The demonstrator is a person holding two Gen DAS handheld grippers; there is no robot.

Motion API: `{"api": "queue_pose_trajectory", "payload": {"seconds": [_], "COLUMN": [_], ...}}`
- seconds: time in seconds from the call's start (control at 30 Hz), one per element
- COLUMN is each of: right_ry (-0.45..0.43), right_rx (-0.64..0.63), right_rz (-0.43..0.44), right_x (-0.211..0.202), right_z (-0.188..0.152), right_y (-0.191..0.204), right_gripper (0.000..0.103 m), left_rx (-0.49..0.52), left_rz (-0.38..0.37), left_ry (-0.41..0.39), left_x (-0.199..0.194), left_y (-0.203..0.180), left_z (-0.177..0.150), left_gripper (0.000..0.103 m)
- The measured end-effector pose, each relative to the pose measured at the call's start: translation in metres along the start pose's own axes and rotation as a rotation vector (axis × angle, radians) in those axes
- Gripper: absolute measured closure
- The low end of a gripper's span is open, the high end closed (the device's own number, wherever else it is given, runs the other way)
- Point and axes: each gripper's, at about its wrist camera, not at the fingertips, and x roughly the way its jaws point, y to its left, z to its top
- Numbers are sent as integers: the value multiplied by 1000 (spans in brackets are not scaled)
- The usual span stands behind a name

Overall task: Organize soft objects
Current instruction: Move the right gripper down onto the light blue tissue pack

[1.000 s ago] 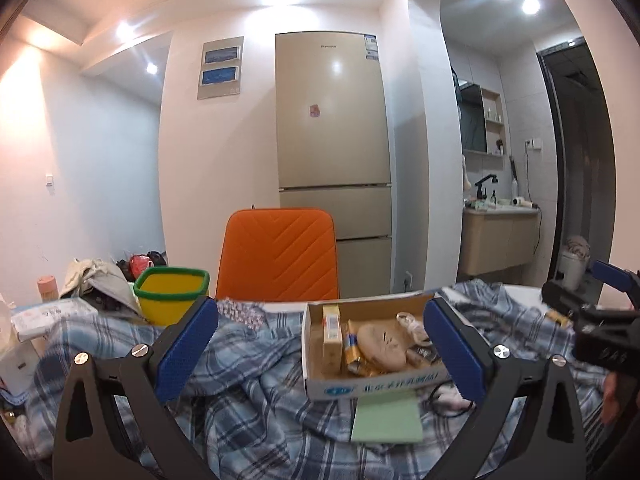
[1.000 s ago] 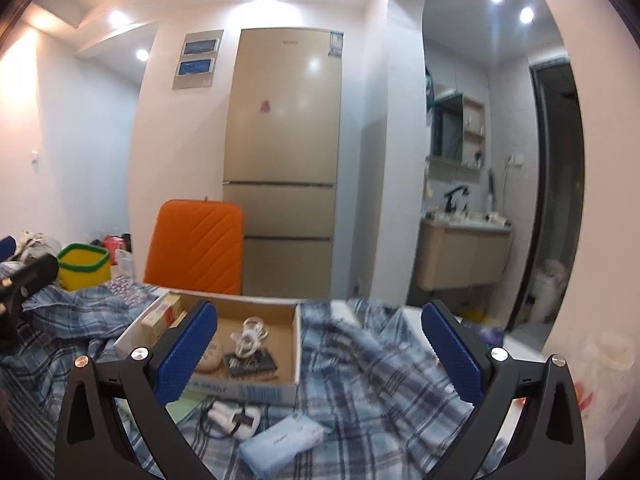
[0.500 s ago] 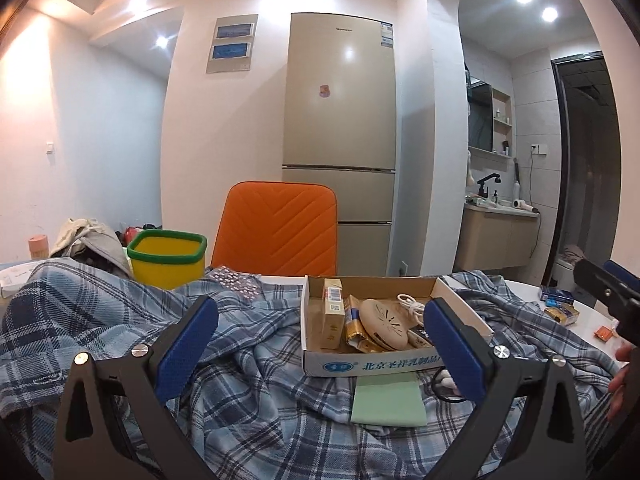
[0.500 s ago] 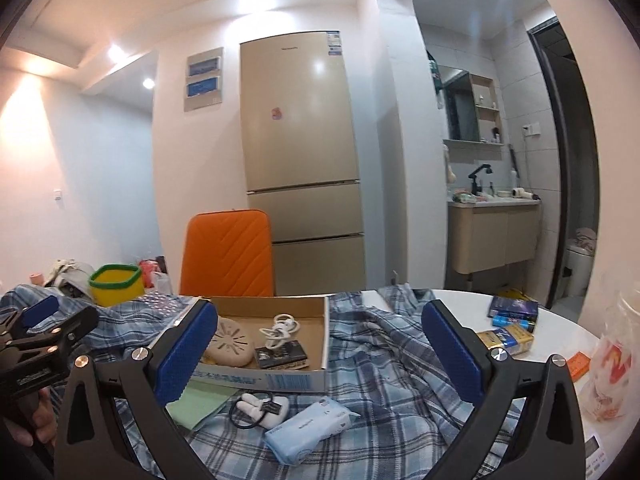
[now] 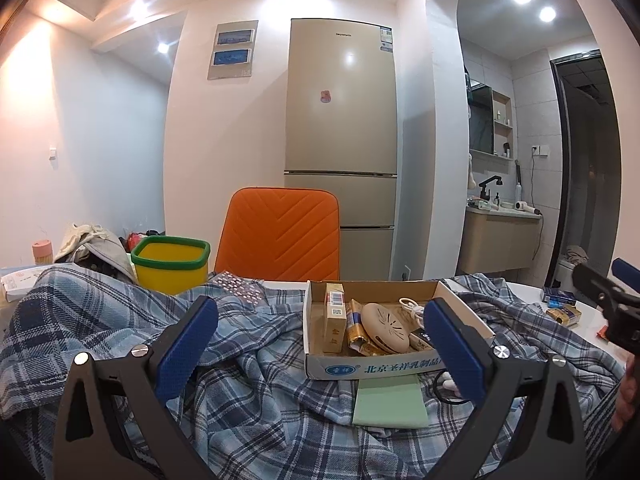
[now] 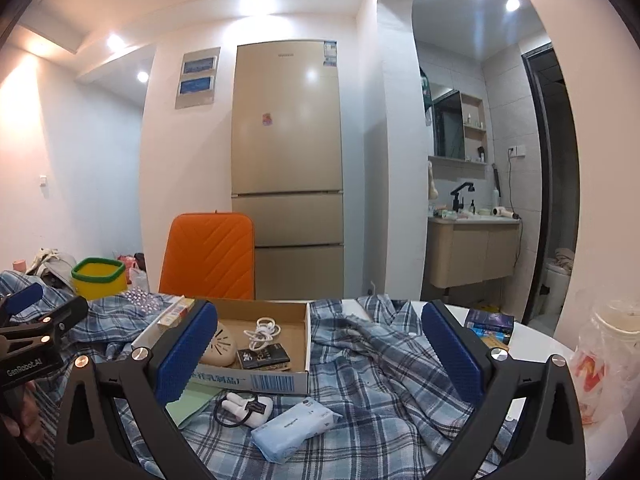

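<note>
A rumpled blue plaid shirt [image 5: 256,364] covers most of the table; it also shows in the right wrist view [image 6: 380,376]. A shallow cardboard box [image 5: 376,368] of small items sits on it, also in the right wrist view [image 6: 256,380]. In front lie a green pad [image 5: 388,400], a blue tissue pack [image 6: 294,432] and a white hair tie [image 6: 244,406]. My left gripper [image 5: 320,348] is open and empty above the shirt. My right gripper [image 6: 320,348] is open and empty above the shirt's right part.
A yellow bin with a green rim [image 5: 172,264] stands at the back left, beside a heap of bags [image 5: 92,244]. An orange chair [image 5: 280,236] stands behind the table. Small boxes [image 6: 490,326] and a plastic bag with a cup [image 6: 604,356] lie at the right.
Both views have risen and steadied, so the table sits lower in frame. The left view shifted slightly; the right view swung right then back left. Both grippers stay open.
</note>
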Motion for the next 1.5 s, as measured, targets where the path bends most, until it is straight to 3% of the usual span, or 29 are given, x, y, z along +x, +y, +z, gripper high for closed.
{"api": "queue_pose_trajectory", "payload": {"seconds": [0.37,0.57,1.03,1.23,1.4,1.5], "right_ry": [146,182,225,326,440,525], "right_rx": [-17,8,-47,-47,-15,-1], "right_rz": [-2,-10,7,5,54,79], "right_x": [15,16,21,43,63,75], "right_z": [-2,0,4,8,-3,-18], "right_y": [2,1,8,15,17,18], "right_gripper": [0,0,0,0,8,11], "left_rx": [8,-12,18,19,-15,-26], "left_rz": [-27,-82,-99,-98,-109,-124], "left_ry": [59,171,198,318,451,487], "left_x": [8,19,19,36,58,63], "left_y": [-3,0,-5,-3,3,4], "left_z": [-1,-1,-3,-11,-24,-29], "left_gripper": [1,1,1,1,1,1]}}
